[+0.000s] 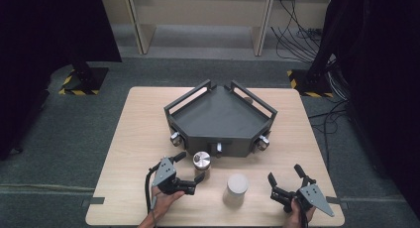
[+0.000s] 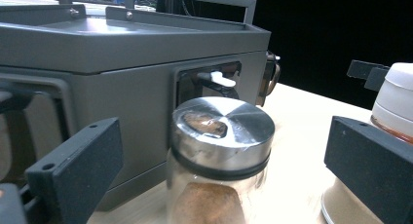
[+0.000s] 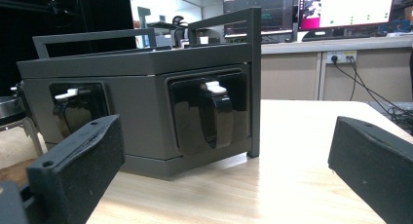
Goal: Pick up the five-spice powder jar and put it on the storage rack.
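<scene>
A dark grey angled rack (image 1: 220, 116) with rails and front knobs stands mid-table. In front of it is a glass jar with a metal lid (image 1: 201, 161), brown powder inside. My left gripper (image 1: 190, 166) is open just left of this jar. In the left gripper view the metal-lidded jar (image 2: 221, 131) stands between the spread jaws of my left gripper (image 2: 224, 141), untouched. A white-lidded jar (image 1: 236, 188) stands further right, and its edge shows as the white jar (image 2: 397, 95). My right gripper (image 1: 285, 173) is open near the table's front right, and the right gripper (image 3: 219, 170) faces the rack (image 3: 146, 83) with nothing between its jaws.
The table's front edge (image 1: 213, 220) lies just behind both hands. Black stand bases with striped tape sit on the floor at back left (image 1: 81, 82) and back right (image 1: 307, 82), with cables (image 1: 297, 37) nearby. Bare tabletop (image 3: 302, 160) lies right of the rack.
</scene>
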Demonstrator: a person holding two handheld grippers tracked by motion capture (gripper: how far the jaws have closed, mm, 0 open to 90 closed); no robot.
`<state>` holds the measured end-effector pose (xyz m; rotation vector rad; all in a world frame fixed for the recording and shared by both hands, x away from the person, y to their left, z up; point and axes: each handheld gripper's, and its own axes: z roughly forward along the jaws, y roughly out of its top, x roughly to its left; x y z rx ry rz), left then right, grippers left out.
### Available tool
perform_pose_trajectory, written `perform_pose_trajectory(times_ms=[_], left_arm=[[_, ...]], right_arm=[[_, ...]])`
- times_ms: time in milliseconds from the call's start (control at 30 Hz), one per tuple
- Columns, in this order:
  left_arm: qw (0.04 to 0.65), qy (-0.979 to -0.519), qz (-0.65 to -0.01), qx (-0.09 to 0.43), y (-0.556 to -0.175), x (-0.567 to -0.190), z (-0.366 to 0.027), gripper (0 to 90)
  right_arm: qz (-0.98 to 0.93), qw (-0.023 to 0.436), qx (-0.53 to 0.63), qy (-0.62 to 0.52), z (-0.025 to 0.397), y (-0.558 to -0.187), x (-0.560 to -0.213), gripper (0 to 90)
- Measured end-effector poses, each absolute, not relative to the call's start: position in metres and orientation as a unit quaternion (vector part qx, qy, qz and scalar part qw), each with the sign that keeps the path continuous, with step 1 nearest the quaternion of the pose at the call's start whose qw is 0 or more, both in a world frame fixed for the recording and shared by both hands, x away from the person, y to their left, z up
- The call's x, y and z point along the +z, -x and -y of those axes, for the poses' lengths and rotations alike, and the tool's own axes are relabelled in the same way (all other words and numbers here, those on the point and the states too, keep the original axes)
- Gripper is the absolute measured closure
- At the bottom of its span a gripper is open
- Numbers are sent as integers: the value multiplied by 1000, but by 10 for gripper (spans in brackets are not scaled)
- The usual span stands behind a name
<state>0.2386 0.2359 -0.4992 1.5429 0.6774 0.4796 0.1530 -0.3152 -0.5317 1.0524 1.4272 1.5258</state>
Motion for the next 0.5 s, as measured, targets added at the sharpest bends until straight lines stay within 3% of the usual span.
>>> perform_pose_trajectory(times_ms=[500], left_arm=[[629,-688,-295,211,-248,-502,-214,2]], right_arm=[[-563,389,601,-413,315,-154,-532,4]])
